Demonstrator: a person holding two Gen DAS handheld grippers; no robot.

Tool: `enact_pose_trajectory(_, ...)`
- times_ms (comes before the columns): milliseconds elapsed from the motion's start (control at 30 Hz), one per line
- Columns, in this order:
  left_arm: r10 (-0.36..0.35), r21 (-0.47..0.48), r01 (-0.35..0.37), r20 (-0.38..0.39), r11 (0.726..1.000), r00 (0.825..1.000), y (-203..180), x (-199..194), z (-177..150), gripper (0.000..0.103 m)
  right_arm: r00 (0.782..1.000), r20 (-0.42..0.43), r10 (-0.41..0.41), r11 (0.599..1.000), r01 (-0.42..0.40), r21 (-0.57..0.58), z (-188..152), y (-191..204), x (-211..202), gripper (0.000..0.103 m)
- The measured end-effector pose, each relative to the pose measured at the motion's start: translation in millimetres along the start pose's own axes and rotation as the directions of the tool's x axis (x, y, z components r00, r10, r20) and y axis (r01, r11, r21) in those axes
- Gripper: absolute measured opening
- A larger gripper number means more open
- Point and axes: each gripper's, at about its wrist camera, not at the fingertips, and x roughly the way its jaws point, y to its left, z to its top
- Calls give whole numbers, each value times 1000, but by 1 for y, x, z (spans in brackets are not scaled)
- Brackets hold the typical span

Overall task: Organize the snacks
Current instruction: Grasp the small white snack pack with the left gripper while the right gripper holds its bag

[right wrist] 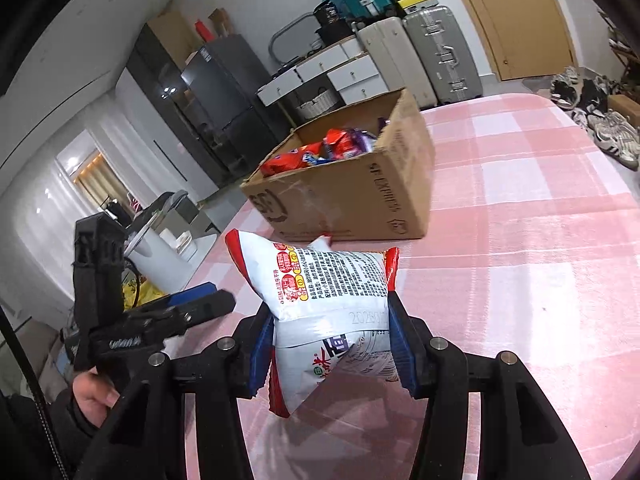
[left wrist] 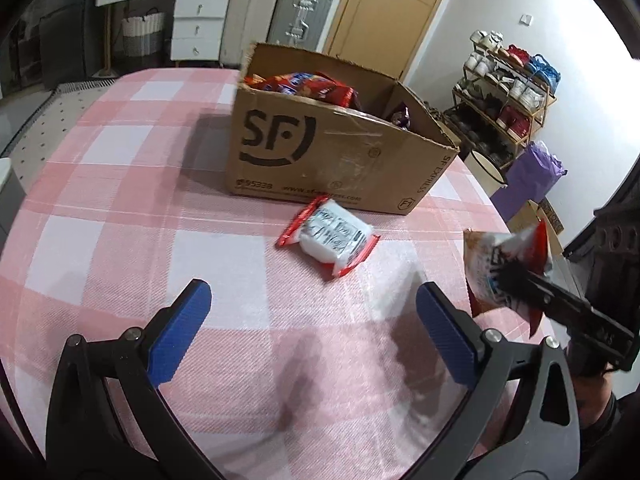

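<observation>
My right gripper (right wrist: pixel 332 316) is shut on a white and red snack bag (right wrist: pixel 332 292), held above the pink checked tablecloth (right wrist: pixel 520 280); the same snack bag (left wrist: pixel 500 264) shows at the right edge of the left wrist view. My left gripper (left wrist: pixel 312 304) stands open over the cloth with nothing between its blue pads (left wrist: pixel 180 332). Another white snack pack with red ends (left wrist: pixel 330 236) lies flat on the cloth just in front of a cardboard box (left wrist: pixel 320 148). The cardboard box (right wrist: pixel 352 196) holds several red and purple snack bags (right wrist: pixel 320 152).
Suitcases (left wrist: pixel 280 12), a white drawer unit (left wrist: pixel 196 24) and a wooden door (left wrist: pixel 388 4) stand behind the table. A shoe rack (left wrist: pixel 504 96) is at the right. A hand (right wrist: pixel 92 396) grips the left tool in the right wrist view.
</observation>
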Motion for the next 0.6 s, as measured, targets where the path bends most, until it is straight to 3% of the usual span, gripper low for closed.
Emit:
enact_pose_trajectory(467, 58, 113, -45, -114, 993, 992, -22, 83, 40, 102, 999, 27, -31, 998, 30, 57, -8, -28, -28, 52)
enact_pose_trajectory(533, 103, 138, -88, -107, 987, 989, -25, 90, 43, 99, 999, 30, -29, 997, 27, 65, -8, -30, -31, 52)
enact_pose_trajectory(600, 91, 143, -74, -118, 987, 989, -28, 98, 47, 95, 999, 32, -29, 997, 26, 72, -9, -32, -33, 52)
